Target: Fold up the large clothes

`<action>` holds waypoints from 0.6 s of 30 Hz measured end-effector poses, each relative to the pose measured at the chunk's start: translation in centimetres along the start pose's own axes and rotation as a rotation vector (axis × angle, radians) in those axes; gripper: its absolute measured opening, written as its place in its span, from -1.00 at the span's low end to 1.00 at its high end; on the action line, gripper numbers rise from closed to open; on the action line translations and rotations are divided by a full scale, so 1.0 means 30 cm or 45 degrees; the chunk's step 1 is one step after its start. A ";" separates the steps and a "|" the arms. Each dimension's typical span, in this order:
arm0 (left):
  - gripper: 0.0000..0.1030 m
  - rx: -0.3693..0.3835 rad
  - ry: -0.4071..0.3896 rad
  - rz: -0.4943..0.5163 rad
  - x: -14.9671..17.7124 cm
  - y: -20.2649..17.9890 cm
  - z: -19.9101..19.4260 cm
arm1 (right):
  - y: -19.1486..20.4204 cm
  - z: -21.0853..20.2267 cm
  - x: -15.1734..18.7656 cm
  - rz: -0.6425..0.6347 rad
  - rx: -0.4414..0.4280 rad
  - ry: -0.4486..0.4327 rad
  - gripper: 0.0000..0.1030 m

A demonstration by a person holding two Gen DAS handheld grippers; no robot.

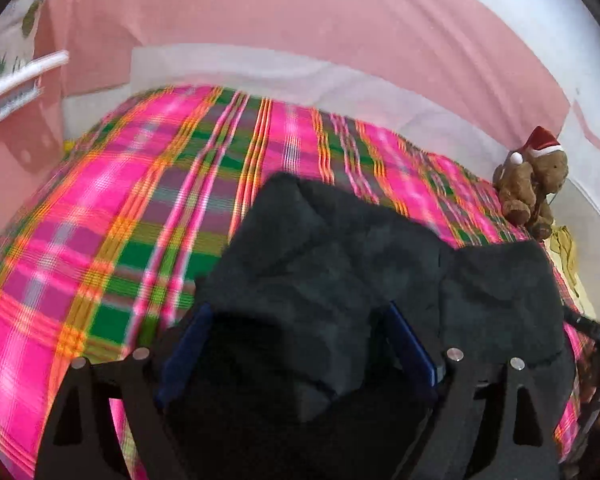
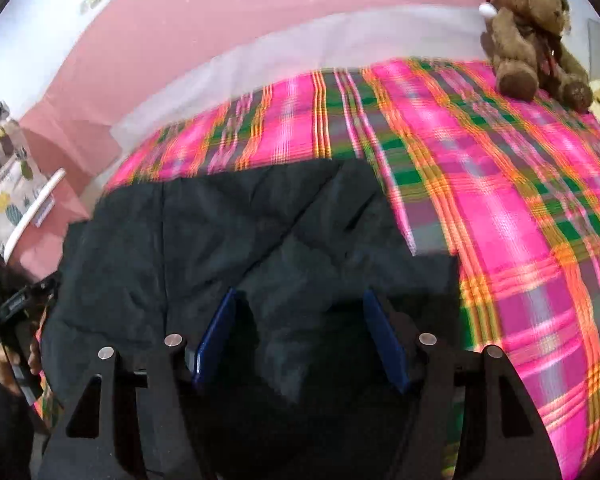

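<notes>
A large black garment (image 1: pixel 340 256) lies bunched on a pink, green and orange plaid bed cover (image 1: pixel 112 216). It also shows in the right wrist view (image 2: pixel 228 224), spread wider on the cover (image 2: pixel 520 208). My left gripper (image 1: pixel 300 320) is open, its blue pads (image 1: pixel 188 344) apart with black cloth lying between them. My right gripper (image 2: pixel 300 308) is open too, its blue pads (image 2: pixel 216 332) wide apart over the garment's near edge. The left gripper and the hand holding it (image 2: pixel 12 320) show at the left edge of the right wrist view.
A brown teddy bear with a red Santa hat (image 1: pixel 534 184) sits at the bed's far right corner, also in the right wrist view (image 2: pixel 536 28). A pink wall (image 1: pixel 300 12) with a white band runs behind the bed. A patterned cloth on a white rail (image 1: pixel 16 68) hangs at left.
</notes>
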State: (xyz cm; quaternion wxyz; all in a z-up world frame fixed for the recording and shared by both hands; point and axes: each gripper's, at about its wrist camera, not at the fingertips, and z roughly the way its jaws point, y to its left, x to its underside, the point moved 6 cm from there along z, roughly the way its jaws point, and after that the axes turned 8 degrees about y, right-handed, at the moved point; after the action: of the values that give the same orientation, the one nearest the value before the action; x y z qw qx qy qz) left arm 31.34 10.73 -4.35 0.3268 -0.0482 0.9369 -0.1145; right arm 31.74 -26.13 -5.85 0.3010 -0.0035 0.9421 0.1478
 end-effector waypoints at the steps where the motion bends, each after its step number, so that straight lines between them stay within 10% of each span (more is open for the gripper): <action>1: 0.73 -0.011 -0.004 0.012 -0.017 0.005 -0.002 | -0.009 -0.011 -0.013 -0.002 -0.002 -0.015 0.28; 13: 0.54 0.121 0.231 -0.062 -0.114 0.032 0.199 | -0.151 0.153 -0.121 0.155 -0.272 0.255 0.24; 15: 0.08 0.097 0.194 -0.068 -0.121 0.038 0.186 | -0.162 0.137 -0.122 0.172 -0.253 0.226 -0.67; 18: -0.27 0.036 0.111 -0.035 -0.154 0.025 0.152 | -0.148 0.094 -0.142 0.150 -0.208 0.162 -0.81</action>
State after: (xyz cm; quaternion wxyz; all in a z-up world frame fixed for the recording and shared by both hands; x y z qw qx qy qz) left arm 37.77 11.37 -5.23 0.2847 -0.0515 0.9478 -0.1344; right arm 37.26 -29.94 -6.84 0.2301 0.0180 0.9426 0.2412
